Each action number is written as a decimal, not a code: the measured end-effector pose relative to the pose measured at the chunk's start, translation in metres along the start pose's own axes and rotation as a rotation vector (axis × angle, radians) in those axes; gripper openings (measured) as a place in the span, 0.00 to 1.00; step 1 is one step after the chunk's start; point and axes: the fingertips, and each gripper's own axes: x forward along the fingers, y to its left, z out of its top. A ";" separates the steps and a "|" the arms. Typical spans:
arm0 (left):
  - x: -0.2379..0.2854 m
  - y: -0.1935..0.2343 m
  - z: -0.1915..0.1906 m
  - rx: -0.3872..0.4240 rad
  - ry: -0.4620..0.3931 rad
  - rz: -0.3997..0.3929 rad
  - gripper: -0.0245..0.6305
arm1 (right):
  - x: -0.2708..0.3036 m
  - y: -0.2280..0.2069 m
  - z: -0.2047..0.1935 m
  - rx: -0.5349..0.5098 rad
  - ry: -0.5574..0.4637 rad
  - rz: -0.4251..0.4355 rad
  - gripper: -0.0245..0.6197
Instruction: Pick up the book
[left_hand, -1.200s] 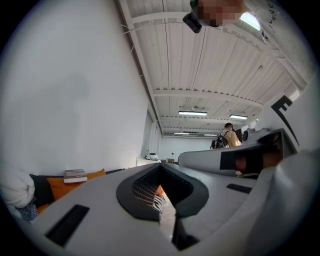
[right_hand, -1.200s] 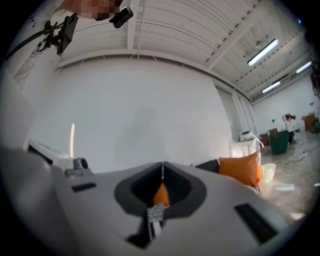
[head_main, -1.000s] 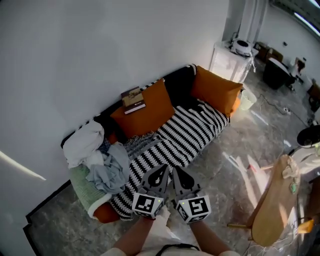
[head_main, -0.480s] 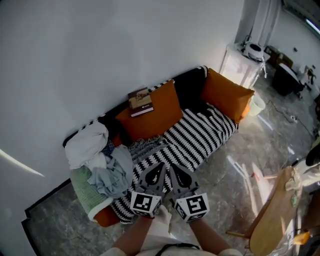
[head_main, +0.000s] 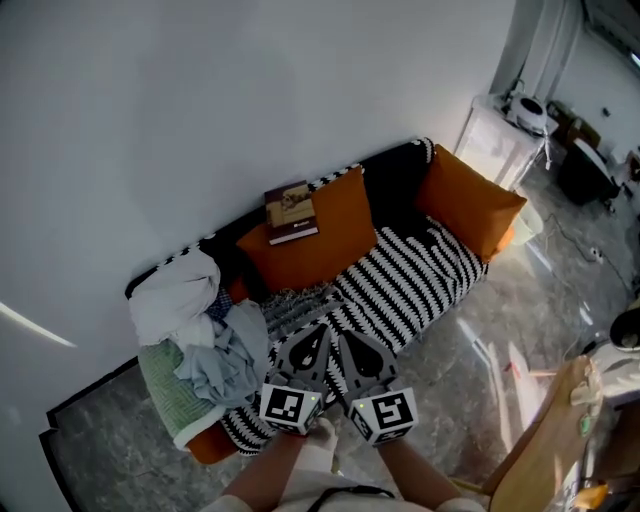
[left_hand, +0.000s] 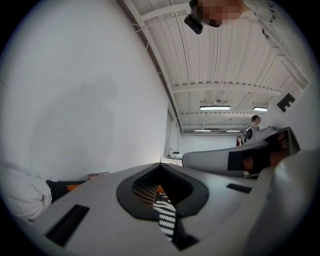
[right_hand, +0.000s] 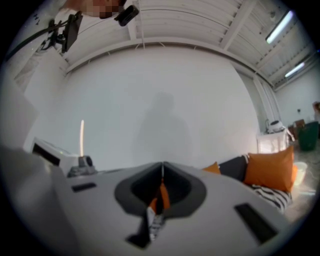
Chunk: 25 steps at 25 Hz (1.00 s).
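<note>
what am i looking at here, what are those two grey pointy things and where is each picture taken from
No robot here: a person holds a two-jaw gripper in each hand, the left gripper and the right gripper; the marker cubes are part of them. The top-down picture comes from a camera on the person's head; the other two cameras ride on the grippers and look along their jaws. Both pairs of jaws are shut and hold nothing. Ahead stands a striped sofa with a pile of clothes; the book lies at the top edge of an orange cushion.
</note>
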 end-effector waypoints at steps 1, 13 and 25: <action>0.005 0.004 0.001 -0.001 -0.003 0.004 0.07 | 0.006 -0.002 0.000 0.000 0.000 0.003 0.06; 0.051 0.054 0.011 -0.030 -0.001 0.039 0.07 | 0.074 -0.016 0.001 0.001 0.025 0.043 0.06; 0.077 0.098 -0.004 -0.026 0.006 0.064 0.07 | 0.127 -0.021 -0.010 -0.013 0.055 0.081 0.06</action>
